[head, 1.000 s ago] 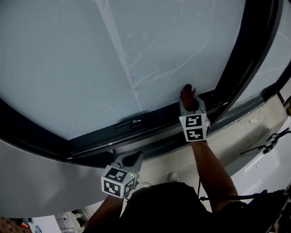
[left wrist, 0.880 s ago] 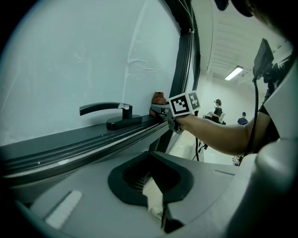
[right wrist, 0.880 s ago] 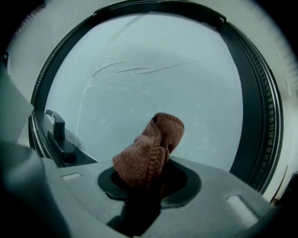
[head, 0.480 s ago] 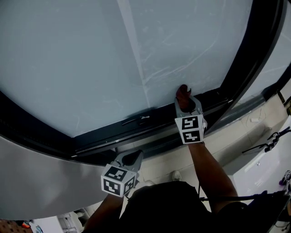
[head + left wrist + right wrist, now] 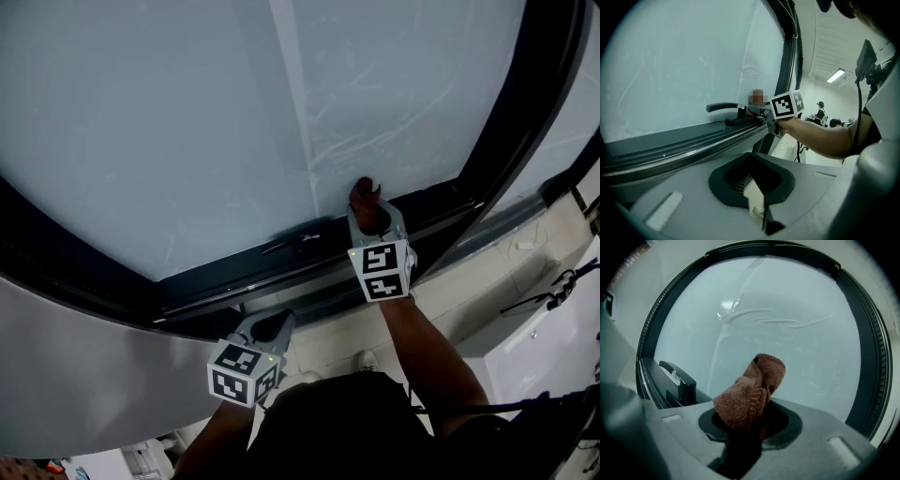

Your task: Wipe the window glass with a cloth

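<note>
The right gripper (image 5: 367, 210) clamps the brown cloth (image 5: 752, 390), seemingly soft and light, by its bunched middle; the left gripper (image 5: 268, 328) sits closed, empty.

Right gripper (image 5: 751, 423): jaws clamped on a rust-brown knitted cloth (image 5: 751, 393). The cloth is bunched and folded over itself, sticking up and forward out of the jaws. Window glass (image 5: 797, 348) is straight ahead, pale and hazy, with curved smear streaks (image 5: 764, 320) above the cloth. A dark frame (image 5: 868, 357) rings the pane. A black window handle (image 5: 678, 378) sits left of the jaws, low on the frame. Can't tell whether the cloth tip touches the glass.
</note>
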The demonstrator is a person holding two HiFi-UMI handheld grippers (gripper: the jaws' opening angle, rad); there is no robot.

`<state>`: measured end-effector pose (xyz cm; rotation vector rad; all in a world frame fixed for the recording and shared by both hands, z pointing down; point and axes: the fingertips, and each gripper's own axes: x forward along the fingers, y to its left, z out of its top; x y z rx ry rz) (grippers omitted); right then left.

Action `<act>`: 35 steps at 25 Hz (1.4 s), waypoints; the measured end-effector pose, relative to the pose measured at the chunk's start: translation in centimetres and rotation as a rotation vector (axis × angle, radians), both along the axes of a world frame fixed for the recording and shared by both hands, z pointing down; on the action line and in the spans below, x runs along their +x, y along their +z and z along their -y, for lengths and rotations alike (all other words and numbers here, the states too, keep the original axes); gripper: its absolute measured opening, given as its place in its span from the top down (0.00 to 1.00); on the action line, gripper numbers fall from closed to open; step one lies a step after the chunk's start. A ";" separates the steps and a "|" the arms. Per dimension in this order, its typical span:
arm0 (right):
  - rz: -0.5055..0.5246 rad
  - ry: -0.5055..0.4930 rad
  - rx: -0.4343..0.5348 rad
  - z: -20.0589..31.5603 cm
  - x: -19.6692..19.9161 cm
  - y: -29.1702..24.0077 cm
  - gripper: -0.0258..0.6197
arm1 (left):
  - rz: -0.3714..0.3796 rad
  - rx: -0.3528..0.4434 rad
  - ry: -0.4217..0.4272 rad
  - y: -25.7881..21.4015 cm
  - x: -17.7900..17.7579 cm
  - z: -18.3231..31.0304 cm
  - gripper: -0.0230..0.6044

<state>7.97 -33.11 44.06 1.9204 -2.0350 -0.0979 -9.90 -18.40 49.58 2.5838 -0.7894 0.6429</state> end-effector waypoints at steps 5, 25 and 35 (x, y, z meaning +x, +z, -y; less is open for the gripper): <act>-0.004 -0.010 -0.001 0.0 -1.4 -0.1 0.79 | -0.004 0.003 -0.010 0.0 -1.2 0.0 0.94; -0.031 -0.033 -0.012 0.2 -4.5 -0.2 0.80 | -0.041 0.015 -0.027 0.1 -5.4 -1.5 0.94; -0.050 -0.091 -0.030 -0.1 -4.5 -0.4 0.80 | -0.052 0.032 -0.059 0.1 -6.3 -4.2 0.94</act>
